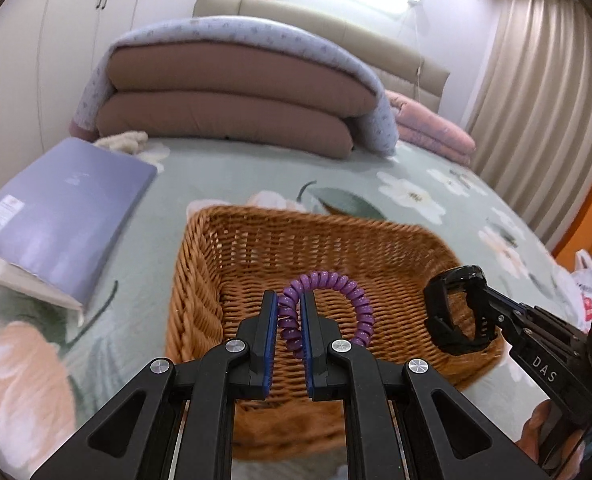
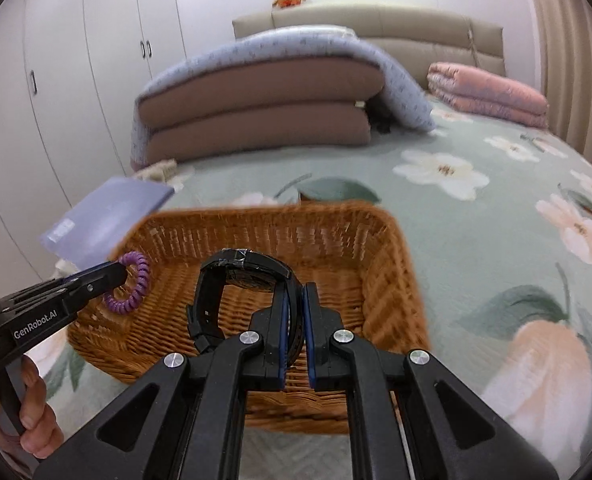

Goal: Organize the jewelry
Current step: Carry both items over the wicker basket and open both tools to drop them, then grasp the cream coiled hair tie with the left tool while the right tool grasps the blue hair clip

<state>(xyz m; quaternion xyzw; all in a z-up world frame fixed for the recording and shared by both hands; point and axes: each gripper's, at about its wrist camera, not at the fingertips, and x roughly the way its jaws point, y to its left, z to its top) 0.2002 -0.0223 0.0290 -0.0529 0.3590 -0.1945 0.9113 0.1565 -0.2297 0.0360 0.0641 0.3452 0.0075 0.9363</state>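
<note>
- Here, on the flowered bed (image 1: 375,168), a wicker basket (image 1: 232,248) lying near the front edge, directly under both tongs.
- Over its right side, right tongs (image 2: 294,300) clenched on the strap of a black watch (image 2: 240,268), loop upright, face turned up.
- Over its left side, left tongs (image 1: 288,304) clenched on a purple coil bracelet (image 1: 351,292), ring arching rightward.
- Likely next: loosening both straight down into the basket.

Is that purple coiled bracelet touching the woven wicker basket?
Cannot tell. In both wrist views the purple coiled bracelet hangs pinched in the left tool, overlapping the woven wicker basket; neither shows contact or gap.
</note>
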